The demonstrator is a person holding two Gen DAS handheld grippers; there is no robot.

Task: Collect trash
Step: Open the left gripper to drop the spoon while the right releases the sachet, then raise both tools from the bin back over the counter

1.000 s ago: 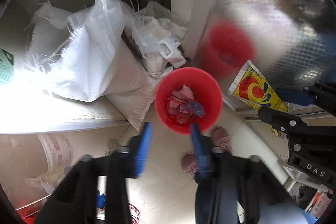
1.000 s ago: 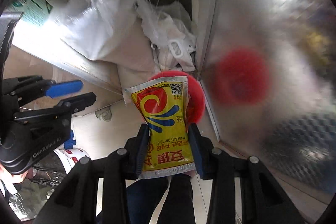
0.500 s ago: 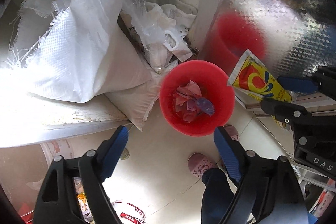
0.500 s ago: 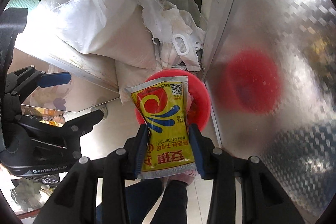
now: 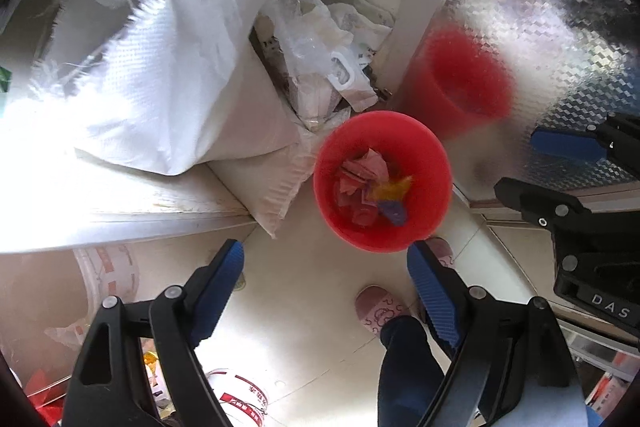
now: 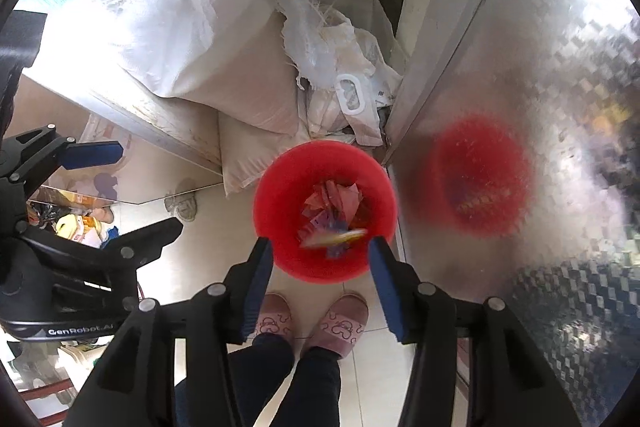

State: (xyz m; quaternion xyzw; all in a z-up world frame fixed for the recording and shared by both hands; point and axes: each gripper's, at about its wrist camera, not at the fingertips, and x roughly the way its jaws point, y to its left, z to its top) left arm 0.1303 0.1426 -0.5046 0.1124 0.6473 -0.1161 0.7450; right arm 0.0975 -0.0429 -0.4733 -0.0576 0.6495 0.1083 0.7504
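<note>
Red bucket point(image 6: 280, 195) stood just ahead of the right gripper point(image 6: 320, 259), its jaws spread and empty; the left gripper point(image 5: 324, 267) likewise gaped wide.

White woven sacks point(image 6: 208, 39) heaped beside patterned metal panel point(image 6: 560, 67).

The pale tiled floor point(image 6: 208, 227) carries a red bin point(image 6: 280, 195) tight in the corner against the metal cabinet side point(image 6: 520, 75). White woven sacks point(image 6: 244, 155) slump beside the bin, and pink slippers point(image 6: 344, 319) (worn) stand just before it.
</note>
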